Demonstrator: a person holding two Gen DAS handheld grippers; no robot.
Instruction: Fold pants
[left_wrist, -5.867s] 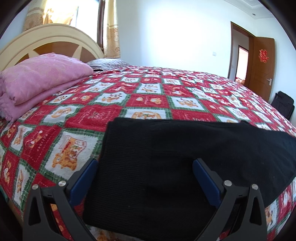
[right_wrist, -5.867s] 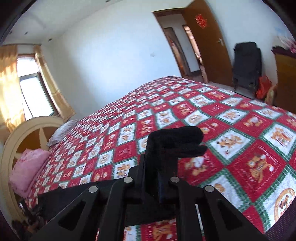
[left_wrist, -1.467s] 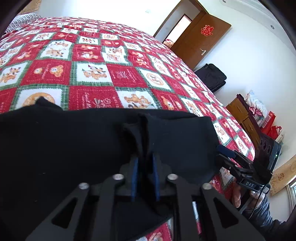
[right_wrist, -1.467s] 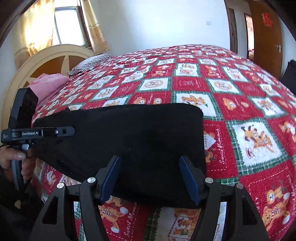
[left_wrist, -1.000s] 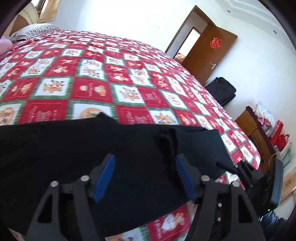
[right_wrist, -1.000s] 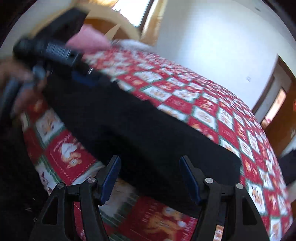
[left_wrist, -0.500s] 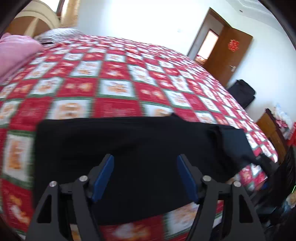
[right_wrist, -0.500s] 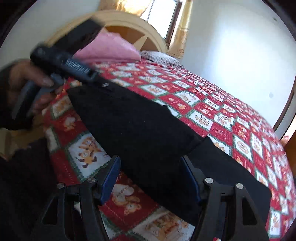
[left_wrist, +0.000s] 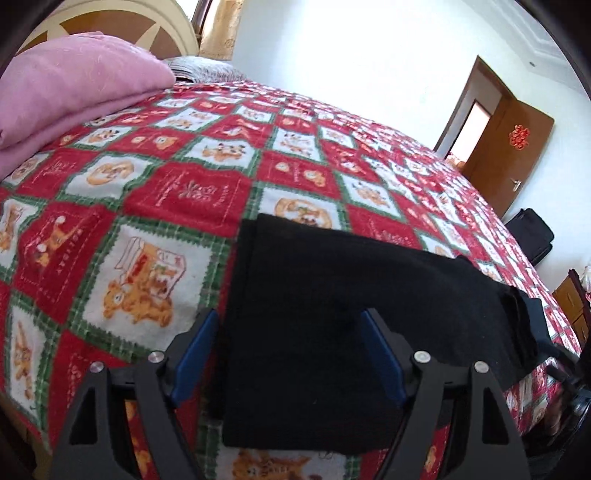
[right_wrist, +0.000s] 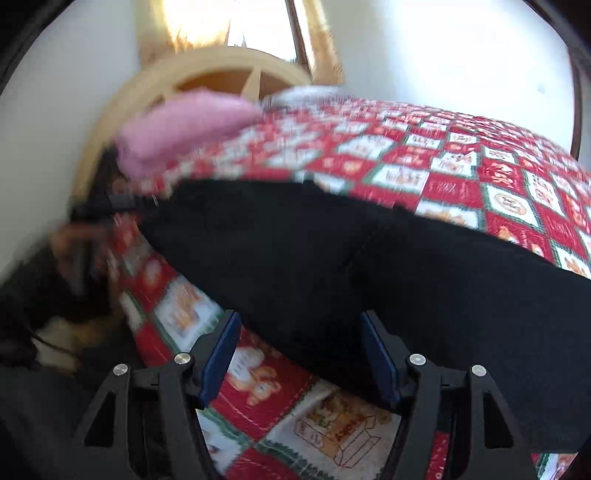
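Observation:
The black pants (left_wrist: 332, 295) lie folded lengthwise along the near edge of the bed, on a red, white and green patchwork quilt (left_wrist: 184, 192). My left gripper (left_wrist: 288, 354) is open and empty, its blue pads either side of the pants' left end. In the right wrist view the pants (right_wrist: 332, 251) stretch across the frame. My right gripper (right_wrist: 301, 354) is open and empty over their near edge. The left gripper and the hand holding it show blurred at the pants' far end (right_wrist: 110, 203).
A folded pink blanket (left_wrist: 74, 85) lies by the cream headboard (left_wrist: 110, 18) at the far left. A brown door (left_wrist: 509, 155) stands open at the far right, with a black bag (left_wrist: 532, 236) on the floor beside the bed.
Both grippers have swung left toward the headboard end. The left gripper let go of the pinched fabric about a second ago and now sits open at the pants' left end.

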